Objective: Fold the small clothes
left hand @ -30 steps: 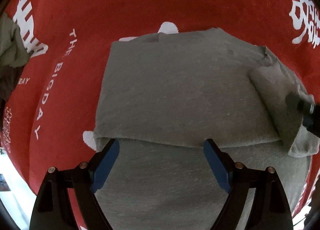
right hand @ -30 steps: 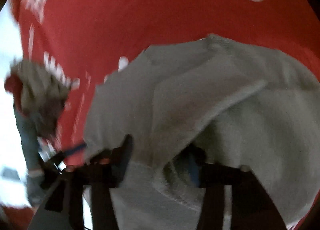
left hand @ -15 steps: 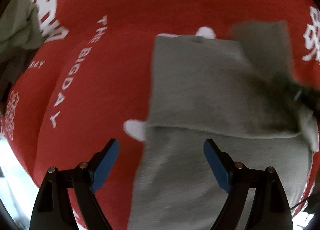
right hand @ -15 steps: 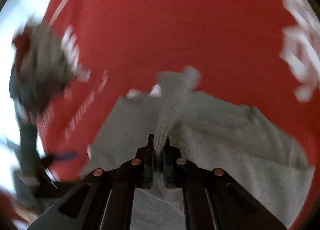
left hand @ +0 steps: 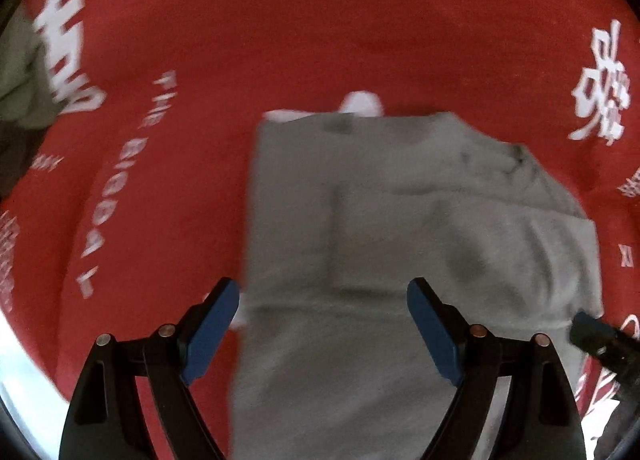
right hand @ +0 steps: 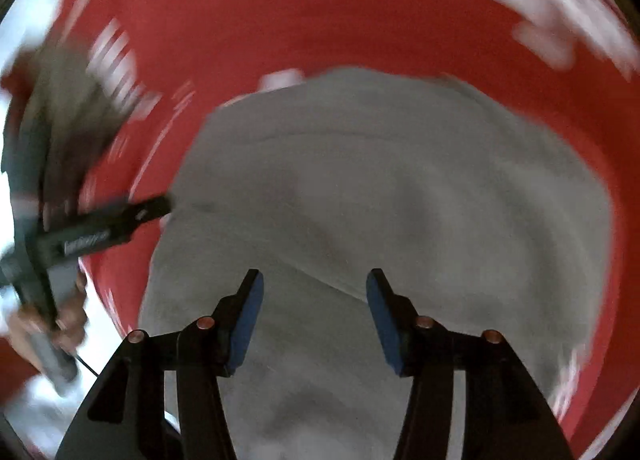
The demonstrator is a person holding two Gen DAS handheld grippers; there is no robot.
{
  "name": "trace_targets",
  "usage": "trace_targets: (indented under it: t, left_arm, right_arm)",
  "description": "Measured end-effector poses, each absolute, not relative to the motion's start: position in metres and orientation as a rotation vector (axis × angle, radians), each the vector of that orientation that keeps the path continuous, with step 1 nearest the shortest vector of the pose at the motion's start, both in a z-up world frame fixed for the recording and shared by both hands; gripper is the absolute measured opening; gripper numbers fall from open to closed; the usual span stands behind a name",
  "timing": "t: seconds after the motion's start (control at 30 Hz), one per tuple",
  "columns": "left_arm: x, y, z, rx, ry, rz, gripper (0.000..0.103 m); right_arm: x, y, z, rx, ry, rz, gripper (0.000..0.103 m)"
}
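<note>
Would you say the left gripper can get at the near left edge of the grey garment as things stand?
Probably yes. The left gripper hangs open and empty just above the grey garment, whose left edge lies flat on the red cloth between its fingers. Nothing covers that edge; the right gripper, jaws opening, is over the other side.

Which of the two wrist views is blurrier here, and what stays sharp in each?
Right wrist view: heavy motion smear over the red cloth lettering and the grey garment; only the right gripper is crisp. Left wrist view: milder blur, lettering readable, left gripper sharp. Both show fisheye bowing and dark corners.
</note>
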State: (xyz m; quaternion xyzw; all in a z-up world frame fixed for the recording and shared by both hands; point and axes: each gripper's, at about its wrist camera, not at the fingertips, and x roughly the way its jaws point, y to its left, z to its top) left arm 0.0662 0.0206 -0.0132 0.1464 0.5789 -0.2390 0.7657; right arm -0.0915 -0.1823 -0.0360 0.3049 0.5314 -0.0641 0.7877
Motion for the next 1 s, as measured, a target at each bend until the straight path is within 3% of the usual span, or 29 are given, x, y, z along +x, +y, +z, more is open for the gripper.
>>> trace_targets:
  t: [0.23, 0.3, 0.33, 0.37, 0.5, 0.67, 0.87, 0.9, 0.97, 1.0]
  left_arm:
    - [0.062, -0.015, -0.058, 0.401, 1.287, -0.508, 0.087]
    - [0.061, -0.014, -0.056, 0.416, 1.278, -0.510, 0.087]
    - [0.061, -0.014, -0.056, 0.424, 1.278, -0.512, 0.087]
    - [0.061, -0.014, -0.056, 0.431, 1.280, -0.515, 0.087]
    - [0.066, -0.012, -0.063, 0.425, 1.315, -0.512, 0.094]
    - [0.066, -0.011, -0.060, 0.431, 1.315, -0.501, 0.095]
    - [0.051, -0.009, -0.044, 0.503, 1.301, -0.500, 0.094]
    - [0.048, -0.009, -0.042, 0.520, 1.306, -0.501, 0.094]
    - [0.039, -0.008, -0.038, 0.544, 1.319, -0.516, 0.095]
    - [0.033, -0.009, -0.036, 0.561, 1.328, -0.524, 0.094]
  right_arm:
    - [-0.215, -0.271, -0.083, 1.265, 0.983, -0.463, 0.056]
    - [-0.225, -0.282, -0.096, 1.359, 0.928, -0.493, 0.041]
    - [-0.230, -0.289, -0.102, 1.410, 0.883, -0.505, 0.015]
    - [-0.232, -0.292, -0.103, 1.425, 0.868, -0.513, 0.007]
    - [-0.231, -0.296, -0.092, 1.372, 0.842, -0.518, 0.007]
    - [-0.223, -0.297, -0.102, 1.265, 0.964, -0.482, 0.008]
    - [-0.228, -0.288, -0.088, 1.209, 1.031, -0.492, 0.019]
    - [-0.229, -0.284, -0.084, 1.194, 1.054, -0.491, 0.024]
    - [-0.232, -0.279, -0.076, 1.162, 1.081, -0.485, 0.046]
    - [-0.232, -0.276, -0.072, 1.139, 1.093, -0.480, 0.049]
